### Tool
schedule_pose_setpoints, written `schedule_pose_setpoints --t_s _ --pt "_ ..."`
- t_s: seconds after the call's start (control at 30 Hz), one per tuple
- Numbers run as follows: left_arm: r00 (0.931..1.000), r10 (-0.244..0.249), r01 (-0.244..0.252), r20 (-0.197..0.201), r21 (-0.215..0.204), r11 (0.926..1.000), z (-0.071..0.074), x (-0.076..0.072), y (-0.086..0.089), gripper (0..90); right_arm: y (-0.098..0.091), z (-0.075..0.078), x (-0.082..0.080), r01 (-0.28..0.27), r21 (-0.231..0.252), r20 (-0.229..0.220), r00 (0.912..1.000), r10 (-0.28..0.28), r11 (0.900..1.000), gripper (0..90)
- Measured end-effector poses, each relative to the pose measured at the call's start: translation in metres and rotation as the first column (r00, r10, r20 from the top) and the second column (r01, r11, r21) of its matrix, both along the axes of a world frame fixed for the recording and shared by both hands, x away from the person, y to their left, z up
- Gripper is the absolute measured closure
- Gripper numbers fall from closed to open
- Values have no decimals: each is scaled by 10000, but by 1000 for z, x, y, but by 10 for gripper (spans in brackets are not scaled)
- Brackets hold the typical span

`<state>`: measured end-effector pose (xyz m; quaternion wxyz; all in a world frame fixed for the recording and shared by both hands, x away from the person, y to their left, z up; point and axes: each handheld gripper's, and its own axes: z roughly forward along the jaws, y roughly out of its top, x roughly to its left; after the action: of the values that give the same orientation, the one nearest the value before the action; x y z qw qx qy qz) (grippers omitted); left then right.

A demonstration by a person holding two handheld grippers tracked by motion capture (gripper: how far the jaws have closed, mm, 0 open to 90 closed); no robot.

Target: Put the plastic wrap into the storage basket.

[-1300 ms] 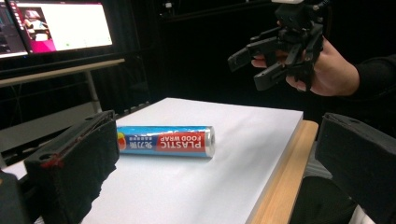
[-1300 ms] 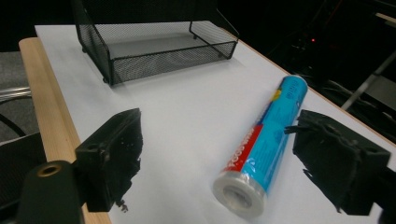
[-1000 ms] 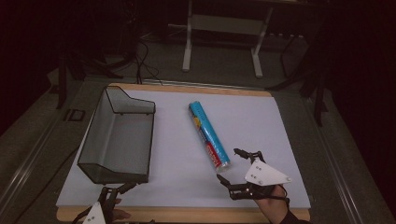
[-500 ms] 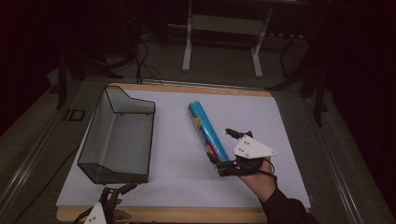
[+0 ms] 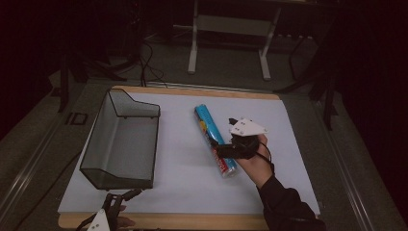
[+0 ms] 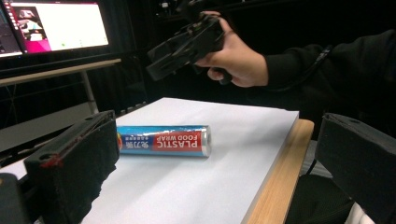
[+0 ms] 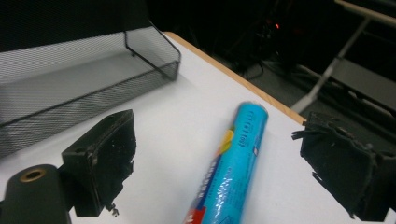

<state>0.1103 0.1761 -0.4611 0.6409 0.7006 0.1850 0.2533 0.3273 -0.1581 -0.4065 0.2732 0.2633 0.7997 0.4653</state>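
Grippers at work over a white table: the right gripper has moved from the lower right of the frame up to the roll of plastic wrap within the last second, and now hovers over its lower half with jaws spread wide, one on each side. That suggests a grasp is about to begin, though nothing is yet held. In the right gripper view the roll lies between the two black pads, touching neither. It rests flat at the centre of the white sheet, angled from upper left to lower right, well apart from the wire basket at left. At the bottom left edge, the left gripper sits open and idle.
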Motion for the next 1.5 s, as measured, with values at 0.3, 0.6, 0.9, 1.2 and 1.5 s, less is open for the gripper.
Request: schedule_pose_setpoints --t_s 0.3,0.6,0.9,1.2,1.5 --pt "10000 -18 18 -5 16 10000 0 0 0 6 10 -12 33 721 -340 -809 9939 -746 9968 106" --pt "10000 -7 7 69 24 10000 0 -2 0 6 20 -42 68 1500 -1010 -2351 9570 -1701 9835 106" --pt "10000 -69 69 58 47 10000 0 -2 -1 6 25 -71 88 1842 -1827 -3531 9045 -2393 9658 106" --pt "10000 -97 97 12 85 9999 0 -1 -1 6 37 -79 105 1913 -2496 -4684 8342 -2912 9493 138" --pt "9999 -123 123 18 73 9999 0 -1 0 6 55 -79 120 1480 -3901 -5586 7465 -3614 9088 152"
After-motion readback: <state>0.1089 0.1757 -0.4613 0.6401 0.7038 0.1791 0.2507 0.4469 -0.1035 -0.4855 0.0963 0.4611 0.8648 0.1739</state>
